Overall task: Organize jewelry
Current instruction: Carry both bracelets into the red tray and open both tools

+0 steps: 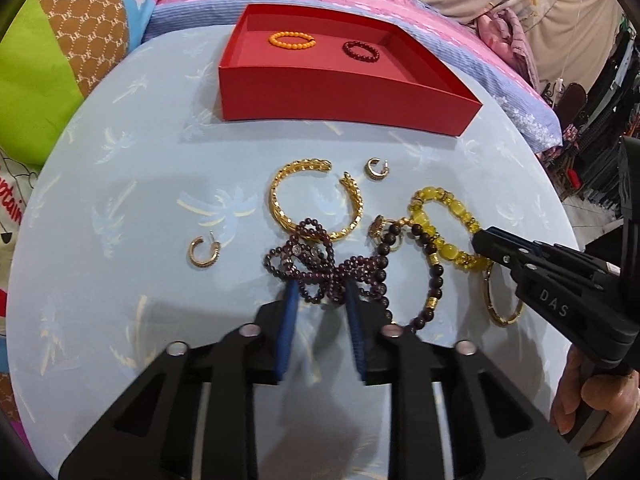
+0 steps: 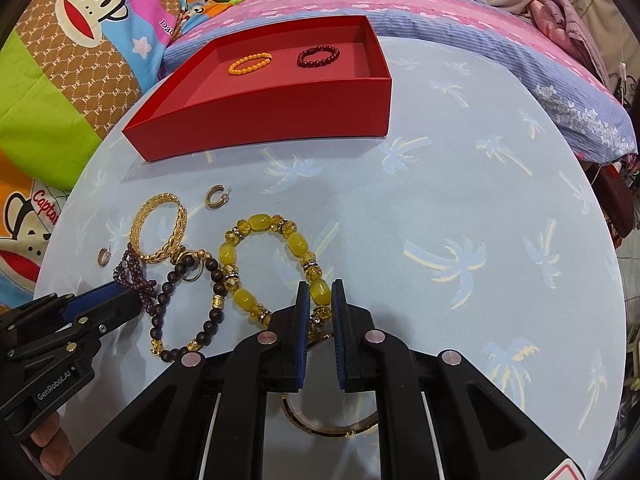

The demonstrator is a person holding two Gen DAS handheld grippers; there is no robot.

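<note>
A red box [image 1: 320,96] [image 2: 280,116] at the table's far side holds an orange bead bracelet [image 1: 292,40] [image 2: 250,63] and a dark red bead bracelet [image 1: 361,50] [image 2: 319,57]. My left gripper [image 1: 320,292] is open, its blue pads astride a tangled purple bead strand [image 1: 320,268] [image 2: 134,276]. My right gripper [image 2: 320,292] [image 1: 480,240] has its pads closed on a bead of the yellow bead bracelet [image 2: 268,264] [image 1: 448,232]. A gold cuff bangle [image 1: 312,200] [image 2: 160,232] and a dark bead bracelet [image 2: 188,308] [image 1: 424,276] lie between.
Two small gold hoop earrings [image 1: 204,254] [image 1: 376,168] lie on the light blue palm-print tablecloth [image 2: 460,220]. A thin gold bangle [image 1: 500,300] [image 2: 332,428] lies under my right gripper. Colourful bedding surrounds the round table.
</note>
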